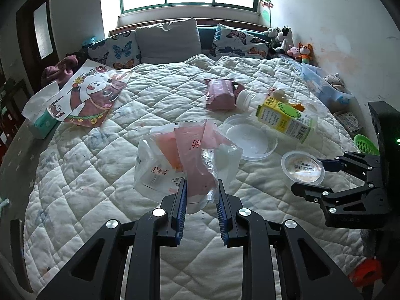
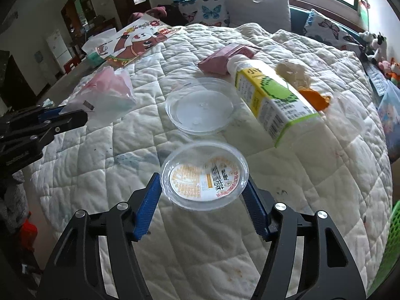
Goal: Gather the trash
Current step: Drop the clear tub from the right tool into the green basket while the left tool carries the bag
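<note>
Left gripper (image 1: 202, 195) pinching bag (image 1: 185, 160); right gripper (image 2: 203, 195) half open, clamping upturned cup (image 2: 204, 175); bottle (image 2: 272, 100) lying flat, cap pointing toward pillows.

right tongs (image 2: 202, 195) astride plastic cup (image 2: 204, 175), quilt (image 2: 100, 170)

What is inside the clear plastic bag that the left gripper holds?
Through the clear plastic bag, held by the left gripper, pink wrappers and a white printed package can be seen. Whatever lies behind them, or deeper in the bag, is covered.
</note>
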A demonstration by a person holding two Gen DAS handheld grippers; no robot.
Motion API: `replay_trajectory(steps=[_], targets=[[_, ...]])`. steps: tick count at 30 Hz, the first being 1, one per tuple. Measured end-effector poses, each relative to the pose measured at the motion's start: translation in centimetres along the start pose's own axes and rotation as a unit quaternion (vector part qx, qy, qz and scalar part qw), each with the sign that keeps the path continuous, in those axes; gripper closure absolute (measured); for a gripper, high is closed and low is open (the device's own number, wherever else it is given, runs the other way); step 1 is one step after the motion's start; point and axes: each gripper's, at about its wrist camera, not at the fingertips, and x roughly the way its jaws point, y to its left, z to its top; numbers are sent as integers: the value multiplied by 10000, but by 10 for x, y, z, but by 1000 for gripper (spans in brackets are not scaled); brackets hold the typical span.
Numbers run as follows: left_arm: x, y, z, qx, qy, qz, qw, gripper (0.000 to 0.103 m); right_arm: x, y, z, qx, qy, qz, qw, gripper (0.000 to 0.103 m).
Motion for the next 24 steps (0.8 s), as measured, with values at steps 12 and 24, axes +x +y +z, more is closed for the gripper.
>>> replay_trajectory(steps=[12,24], targets=[[-3,-52,13,278,-71,-386,9988,81,-54,-39,-33,334,-253,-172,9990,39],[0,-145,35,896,-134,-985,9910,81,-122,-128,-90,1251,-560,-907,9864,39]])
